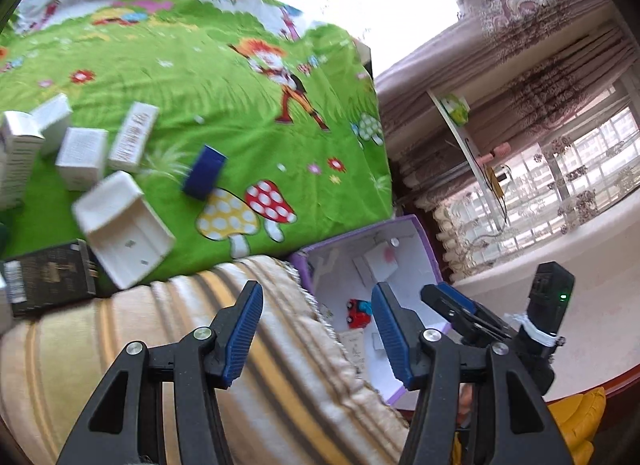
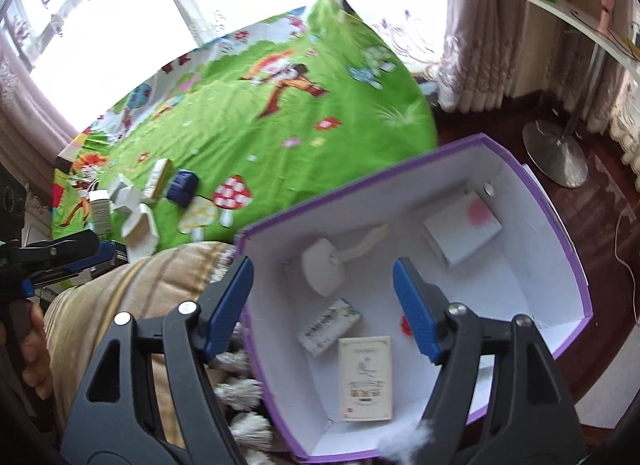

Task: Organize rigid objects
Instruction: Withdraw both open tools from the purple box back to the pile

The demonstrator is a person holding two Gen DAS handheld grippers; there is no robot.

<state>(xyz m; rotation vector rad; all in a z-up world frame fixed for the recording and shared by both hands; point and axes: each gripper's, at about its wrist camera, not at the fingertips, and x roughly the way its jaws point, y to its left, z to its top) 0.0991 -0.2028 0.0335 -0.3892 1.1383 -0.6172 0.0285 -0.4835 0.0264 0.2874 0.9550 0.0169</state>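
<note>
The right gripper (image 2: 322, 305) hangs over the purple-rimmed storage box (image 2: 576, 273), its jaws spread wide with nothing between them. Under it, on the white floor of the box, lie a cream printed carton (image 2: 365, 379) nearest the camera, a small green-and-white carton (image 2: 330, 325) just beyond it, a white round-headed item with a pale handle (image 2: 324, 271) toward the middle, and a white box with a pink blot (image 2: 462, 227) at the far corner. A red toy car (image 1: 358, 313) shows in the left wrist view; in the right wrist view it is mostly hidden behind one finger.

The left gripper (image 1: 318, 335) is held above a striped beige blanket (image 1: 140, 345), jaws released and empty.

Farther off, on the bed's green cartoon sheet (image 1: 240, 105), the remaining things cluster near the left edge: a dark printed box (image 1: 48, 283) at the blanket's border, an open white tray-like box (image 1: 124, 227) just beside it, a blue box (image 1: 204, 172) standing apart to the right, and behind them several white cartons (image 1: 82, 159), one tall carton with pink lettering (image 1: 134, 137) tilted among them.

These look like light cardboard packages: stiff enough to pinch across the narrow faces, but the walls would likely dent under hard squeezing. The open tray is best taken by one side wall; the glossy cartons may slip if gripped near a corner.
</note>
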